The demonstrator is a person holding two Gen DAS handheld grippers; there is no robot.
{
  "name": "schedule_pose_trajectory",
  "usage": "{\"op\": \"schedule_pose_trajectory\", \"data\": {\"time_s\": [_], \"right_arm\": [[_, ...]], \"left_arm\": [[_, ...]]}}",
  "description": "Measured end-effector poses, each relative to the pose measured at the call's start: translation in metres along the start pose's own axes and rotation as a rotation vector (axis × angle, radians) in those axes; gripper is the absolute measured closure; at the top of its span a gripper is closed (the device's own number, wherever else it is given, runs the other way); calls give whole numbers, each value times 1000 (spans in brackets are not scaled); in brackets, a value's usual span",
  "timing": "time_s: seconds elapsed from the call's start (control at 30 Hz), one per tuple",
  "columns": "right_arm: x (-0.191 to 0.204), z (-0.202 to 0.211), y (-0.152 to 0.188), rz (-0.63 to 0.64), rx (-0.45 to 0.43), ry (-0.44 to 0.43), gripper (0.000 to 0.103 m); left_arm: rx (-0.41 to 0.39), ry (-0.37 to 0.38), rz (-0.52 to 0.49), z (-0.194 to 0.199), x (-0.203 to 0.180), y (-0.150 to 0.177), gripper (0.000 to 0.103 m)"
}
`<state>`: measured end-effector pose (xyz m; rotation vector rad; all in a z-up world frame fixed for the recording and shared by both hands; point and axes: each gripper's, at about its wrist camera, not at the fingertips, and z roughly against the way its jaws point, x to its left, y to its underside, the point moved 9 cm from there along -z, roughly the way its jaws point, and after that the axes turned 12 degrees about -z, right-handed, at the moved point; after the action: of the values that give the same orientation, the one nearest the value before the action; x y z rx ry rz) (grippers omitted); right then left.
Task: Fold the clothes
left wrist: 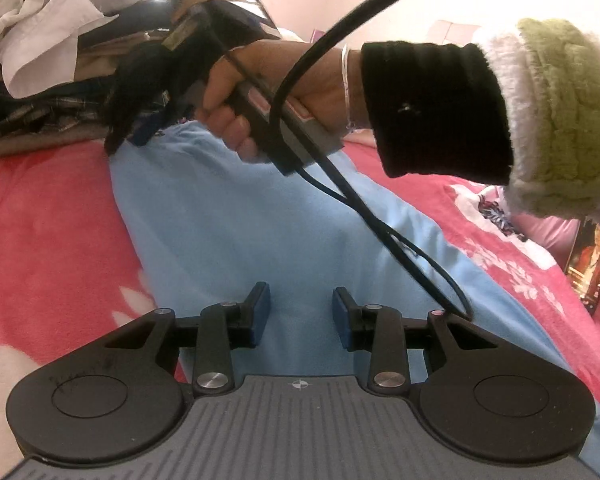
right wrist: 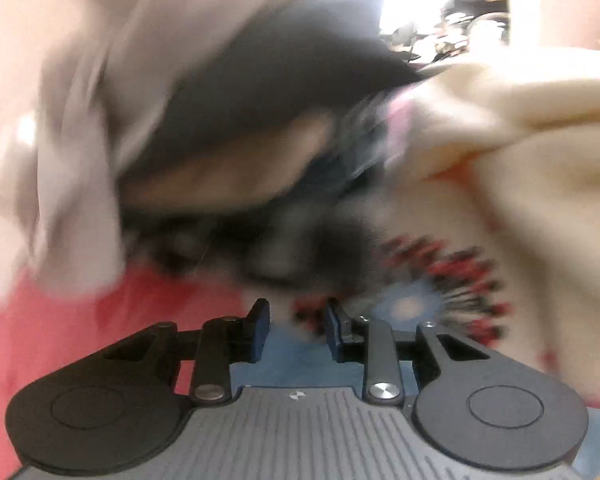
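Cloth (left wrist: 284, 216) lay flat on the bed (left wrist: 48, 216) between your grippers, left (left wrist: 301, 314) and right (right wrist: 298, 330) both parted on nothing, and that dangling cable (left wrist: 380, 220) looked likely to snag your next fold.

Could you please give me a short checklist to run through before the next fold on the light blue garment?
1. Left claw open with nothing between its pads: ok.
2. Right claw open and empty: ok, its pads stand apart.
3. Light blue garment lies spread on the pink blanket: ok.
4. Black cable clear of the garment: not ok, it drapes across it.
5. Right wrist view sharp enough to aim: not ok, heavily blurred.
6. Pile of clothes clear of the garment: cannot tell.
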<state>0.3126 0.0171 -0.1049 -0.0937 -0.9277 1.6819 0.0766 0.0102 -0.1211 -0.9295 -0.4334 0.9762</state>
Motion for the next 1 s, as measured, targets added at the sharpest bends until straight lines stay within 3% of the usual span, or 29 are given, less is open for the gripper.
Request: {"op": "schedule_pose_trajectory", "data": {"time_s": [0.27,0.53,0.67,0.8,1.0], "right_arm": [[-61,150,-34,-57,-238,35,71],[-82,299,-2,-102,-360,-1,71],[-92,350,37,-168,-304,-57,67],[-98,370,101,-238,-170,-77,66],[-92,325,163,-237,-15,-57,65]], "left_arm": [[11,4,47,-1,7,-6,69],[7,-95,59,20,20,-23,69],[31,-95,75,45,18,-27,69],[119,-30,68,70,-2,-16,69],[307,88,76,106,-41,29,69]]}}
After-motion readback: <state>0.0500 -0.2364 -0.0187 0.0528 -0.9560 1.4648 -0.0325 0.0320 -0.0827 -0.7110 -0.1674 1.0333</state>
